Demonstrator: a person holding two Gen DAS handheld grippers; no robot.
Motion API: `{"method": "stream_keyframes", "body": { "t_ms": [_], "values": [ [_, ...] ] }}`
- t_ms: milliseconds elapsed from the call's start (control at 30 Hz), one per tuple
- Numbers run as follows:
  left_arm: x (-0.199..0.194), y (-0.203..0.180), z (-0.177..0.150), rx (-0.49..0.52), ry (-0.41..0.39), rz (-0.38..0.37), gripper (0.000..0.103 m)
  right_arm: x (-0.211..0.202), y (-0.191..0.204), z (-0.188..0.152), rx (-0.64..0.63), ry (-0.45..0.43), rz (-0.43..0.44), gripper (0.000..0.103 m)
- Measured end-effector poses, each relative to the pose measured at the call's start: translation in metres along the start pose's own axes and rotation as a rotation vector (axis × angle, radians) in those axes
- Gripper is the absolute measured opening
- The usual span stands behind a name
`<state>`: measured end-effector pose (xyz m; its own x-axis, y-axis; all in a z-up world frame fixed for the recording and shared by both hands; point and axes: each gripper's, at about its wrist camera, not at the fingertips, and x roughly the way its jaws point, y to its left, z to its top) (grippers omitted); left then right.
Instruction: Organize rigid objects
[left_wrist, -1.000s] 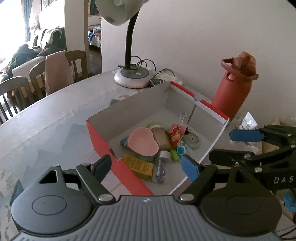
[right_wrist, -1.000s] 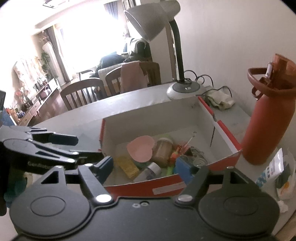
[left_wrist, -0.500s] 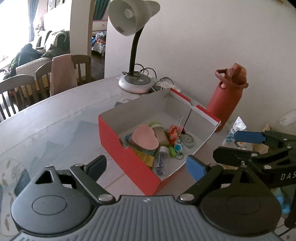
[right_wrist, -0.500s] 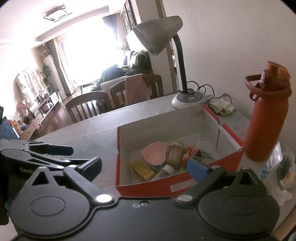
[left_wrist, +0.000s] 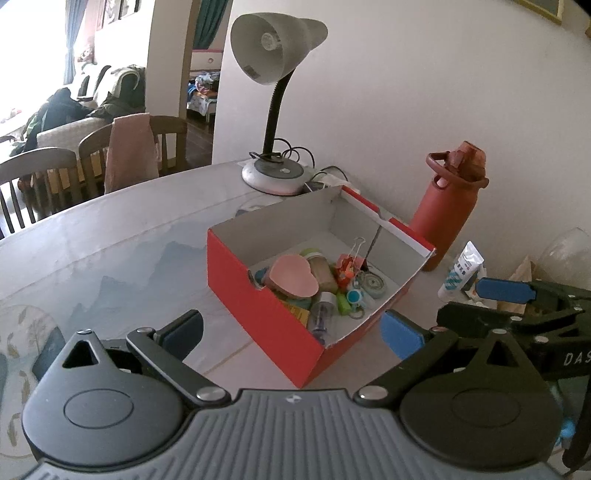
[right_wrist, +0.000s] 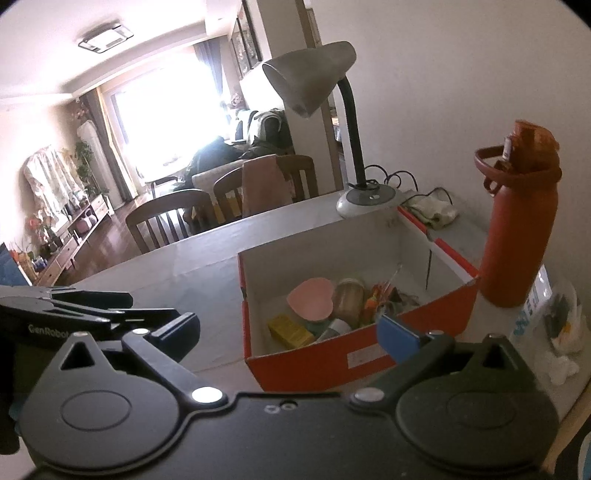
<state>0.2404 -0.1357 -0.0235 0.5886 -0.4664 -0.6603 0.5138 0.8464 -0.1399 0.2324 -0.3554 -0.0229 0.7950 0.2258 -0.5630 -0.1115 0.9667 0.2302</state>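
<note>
Hovering spread wide and empty, the left gripper (left_wrist: 291, 330) and right gripper (right_wrist: 288, 330) face the red box (left_wrist: 273, 317). Small items (left_wrist: 325, 280) already fill it; the table (left_wrist: 110, 251) looks nearly done.

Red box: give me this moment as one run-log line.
left hand-held gripper open, empty | right hand-held gripper open, empty | red box on table, holds small items

My two wrist cameras look forward and downward from above the table's near edge, side by side, both sharing the red box (left_wrist: 266, 306) and lamp (right_wrist: 314, 81).
</note>
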Motion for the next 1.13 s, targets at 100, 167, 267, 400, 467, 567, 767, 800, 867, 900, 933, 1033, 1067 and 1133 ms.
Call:
{"method": "stream_keyframes", "body": {
  "t_ms": [100, 167, 267, 400, 467, 567, 767, 800, 867, 900, 933, 1033, 1067, 1133],
  "values": [
    [-0.002, -0.002, -0.003, 0.008, -0.001, 0.004, 0.103, -0.002, 0.000, -0.003, 0.010, 0.002, -0.002, 0.102],
    [-0.002, -0.004, -0.005, 0.017, -0.002, 0.005, 0.103, -0.002, 0.000, -0.005, 0.015, 0.007, -0.002, 0.102],
    [-0.003, -0.008, -0.007, 0.032, -0.001, 0.004, 0.103, -0.003, 0.001, -0.007, 0.015, 0.011, -0.005, 0.102],
    [-0.002, -0.010, -0.008, 0.036, -0.001, -0.008, 0.103, -0.002, 0.001, -0.009, 0.021, 0.019, -0.005, 0.102],
    [-0.001, -0.010, -0.009, 0.038, 0.000, -0.010, 0.103, -0.002, 0.001, -0.010, 0.020, 0.021, -0.003, 0.102],
    [0.001, -0.010, -0.009, 0.037, 0.002, -0.017, 0.103, -0.002, 0.002, -0.011, 0.020, 0.020, -0.004, 0.102],
    [0.006, -0.008, -0.010, 0.028, 0.020, -0.019, 0.103, -0.001, -0.001, -0.010, 0.027, 0.018, -0.020, 0.102],
    [0.006, -0.008, -0.011, 0.028, 0.021, -0.018, 0.103, 0.000, -0.002, -0.011, 0.027, 0.018, -0.023, 0.102],
    [0.007, -0.009, -0.011, 0.032, 0.019, -0.012, 0.103, 0.000, -0.002, -0.010, 0.025, 0.020, -0.028, 0.102],
    [0.007, -0.010, -0.011, 0.035, 0.020, -0.012, 0.103, 0.000, -0.002, -0.011, 0.025, 0.021, -0.028, 0.102],
    [0.008, -0.010, -0.011, 0.037, 0.022, -0.012, 0.103, 0.000, -0.002, -0.011, 0.025, 0.023, -0.027, 0.102],
    [0.008, -0.011, -0.011, 0.041, 0.023, -0.006, 0.103, 0.001, -0.002, -0.010, 0.024, 0.025, -0.028, 0.102],
    [0.008, -0.011, -0.011, 0.041, 0.023, -0.008, 0.103, 0.001, -0.002, -0.010, 0.025, 0.028, -0.026, 0.102],
    [0.008, -0.011, -0.012, 0.042, 0.023, -0.007, 0.103, 0.002, -0.002, -0.011, 0.024, 0.032, -0.027, 0.102]
  ]
}}
